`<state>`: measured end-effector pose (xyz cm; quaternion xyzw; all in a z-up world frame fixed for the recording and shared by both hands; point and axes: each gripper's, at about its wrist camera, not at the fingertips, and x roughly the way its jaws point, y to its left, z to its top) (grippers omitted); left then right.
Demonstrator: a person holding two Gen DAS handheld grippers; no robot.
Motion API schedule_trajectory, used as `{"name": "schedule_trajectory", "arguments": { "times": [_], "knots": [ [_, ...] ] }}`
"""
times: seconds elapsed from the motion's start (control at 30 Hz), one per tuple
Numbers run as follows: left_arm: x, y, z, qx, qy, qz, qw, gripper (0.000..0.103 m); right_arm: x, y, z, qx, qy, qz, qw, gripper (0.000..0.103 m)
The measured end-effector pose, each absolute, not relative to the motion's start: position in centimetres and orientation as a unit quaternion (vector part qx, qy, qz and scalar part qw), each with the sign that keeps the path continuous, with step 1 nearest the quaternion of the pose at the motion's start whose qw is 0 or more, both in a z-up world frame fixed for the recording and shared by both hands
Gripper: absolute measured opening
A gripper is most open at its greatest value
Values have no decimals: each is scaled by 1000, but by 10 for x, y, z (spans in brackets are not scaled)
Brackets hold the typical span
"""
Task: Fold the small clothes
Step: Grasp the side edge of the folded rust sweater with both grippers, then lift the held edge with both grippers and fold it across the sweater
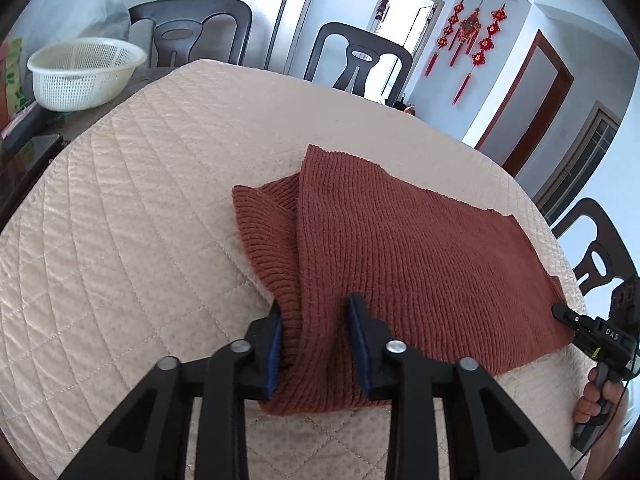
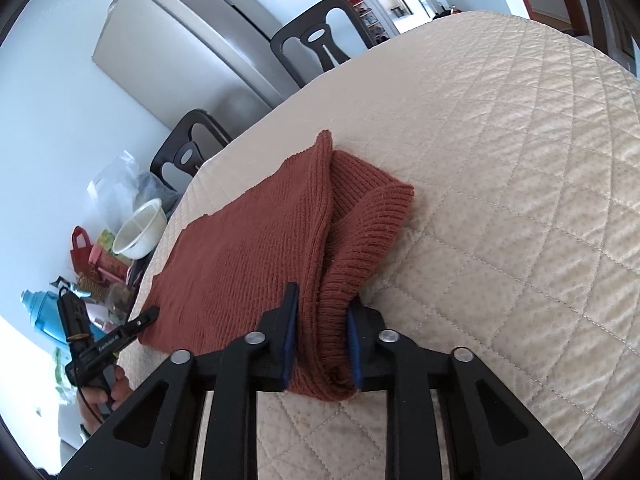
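A rust-brown knitted garment (image 1: pixel 400 248) lies partly folded on a beige quilted table cover (image 1: pixel 140 220). My left gripper (image 1: pixel 316 332) straddles its near left corner, jaws apart with knit bunched between the blue pads (image 1: pixel 360 344). In the right wrist view the same garment (image 2: pixel 256 240) lies ahead; my right gripper (image 2: pixel 322 332) has its jaws around the near right corner with the ribbed sleeve (image 2: pixel 360 248) between them. Each gripper shows at the edge of the other's view: the right one (image 1: pixel 560 314) and the left one (image 2: pixel 150 314).
A white plastic basket (image 1: pixel 86 72) sits on the dark table end at far left, with bags and a blue bottle (image 2: pixel 44 316) nearby. Dark chairs (image 1: pixel 360 60) ring the table. A steel fridge (image 2: pixel 180 40) stands behind.
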<state>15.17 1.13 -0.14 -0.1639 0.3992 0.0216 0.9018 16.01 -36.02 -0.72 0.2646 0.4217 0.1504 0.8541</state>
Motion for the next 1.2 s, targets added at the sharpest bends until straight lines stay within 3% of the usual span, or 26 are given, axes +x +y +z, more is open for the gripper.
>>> {"name": "schedule_trajectory", "arguments": {
  "times": [0.2,0.8,1.2],
  "knots": [
    [146,13,9,-156,399,10,903,19,157,-361,2,263,421,158,854,16],
    [64,16,9,-189,404,-55,893,18,73,-364,13,266,437,174,841,16],
    [60,19,-4,-200,414,-66,885,18,71,-373,-6,291,454,164,826,16]
  ]
}}
